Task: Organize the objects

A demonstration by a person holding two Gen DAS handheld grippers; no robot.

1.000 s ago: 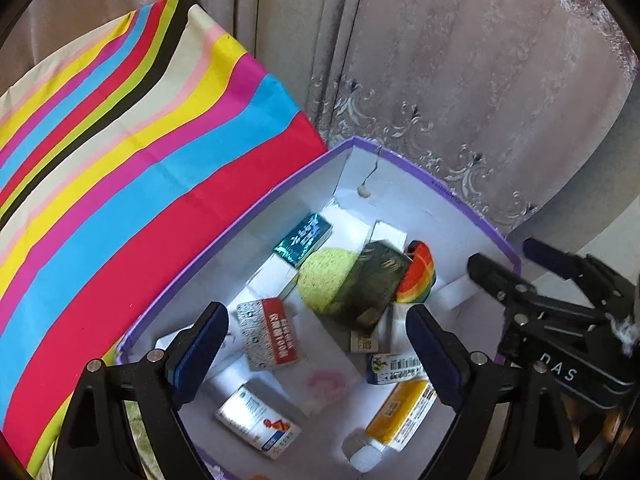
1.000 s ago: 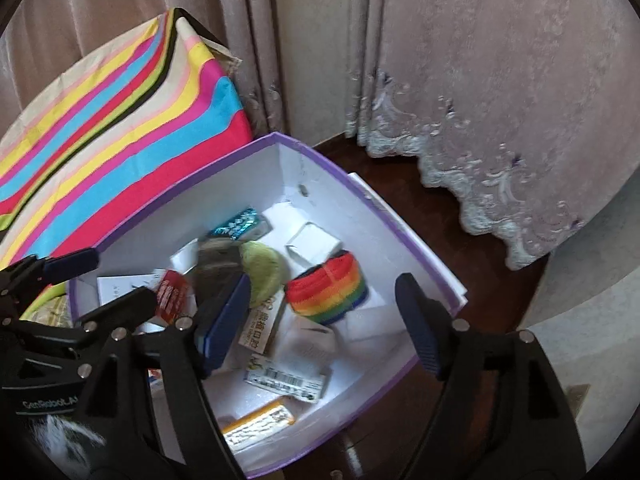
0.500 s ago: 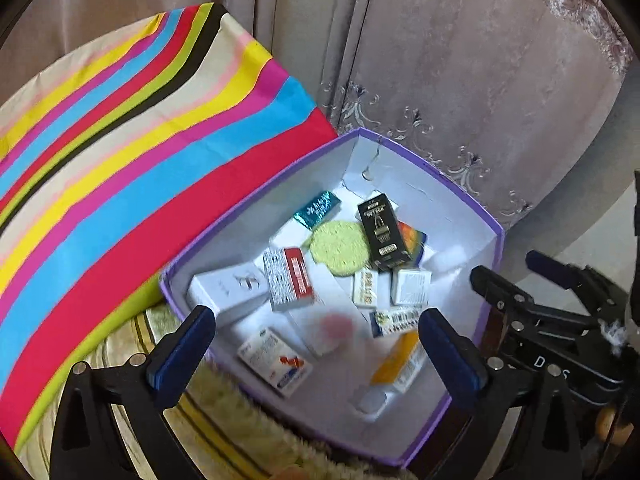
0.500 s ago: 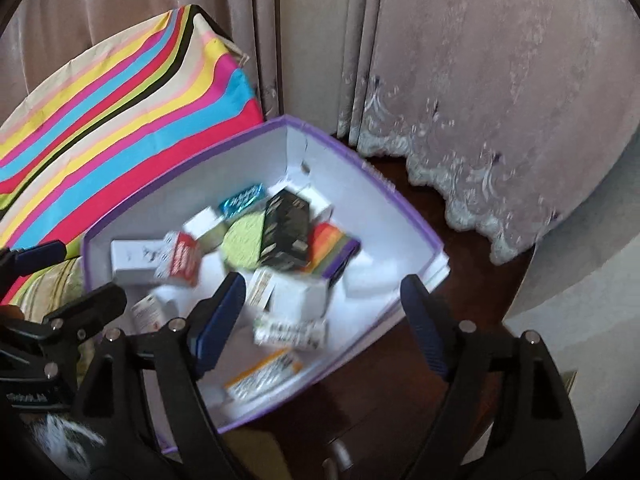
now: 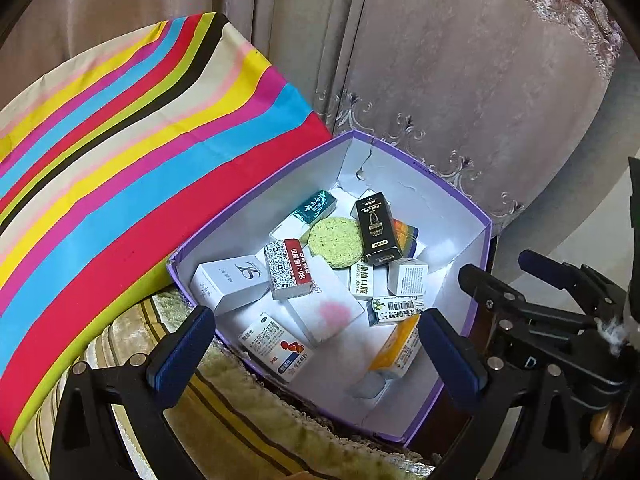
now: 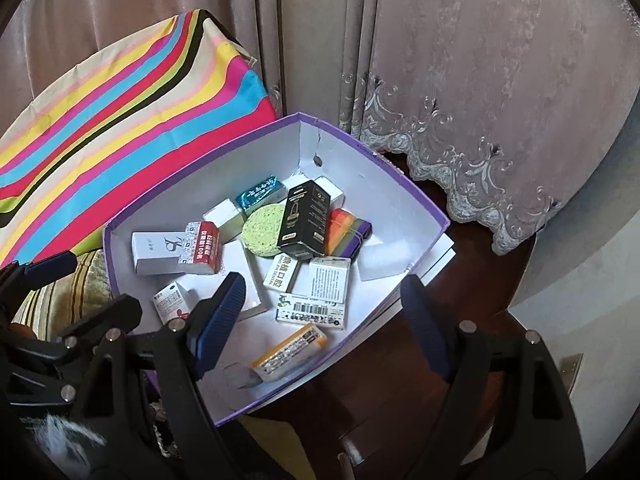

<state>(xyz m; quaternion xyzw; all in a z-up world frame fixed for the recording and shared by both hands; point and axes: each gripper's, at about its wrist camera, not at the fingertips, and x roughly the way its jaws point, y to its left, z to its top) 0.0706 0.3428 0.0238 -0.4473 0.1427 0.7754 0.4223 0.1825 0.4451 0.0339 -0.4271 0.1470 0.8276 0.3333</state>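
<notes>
Left gripper (image 5: pixel 312 354) and right gripper (image 6: pixel 320 312): jaws of both spread wide and empty, poised over the near rim of the purple-edged box (image 5: pixel 482 236), which sits beside the striped cloth (image 5: pixel 132 184). Contents, near to far — orange-and-white carton (image 5: pixel 394 346), barcode carton (image 5: pixel 396 310), red-and-white carton (image 5: pixel 288 268), green sponge disc (image 5: pixel 335 242), black carton (image 5: pixel 378 228) lying atop the heap. Likely light, stiff but crushable card; take across the narrow faces — the sponge soft, the rainbow item (image 6: pixel 346 232) partly buried.
</notes>
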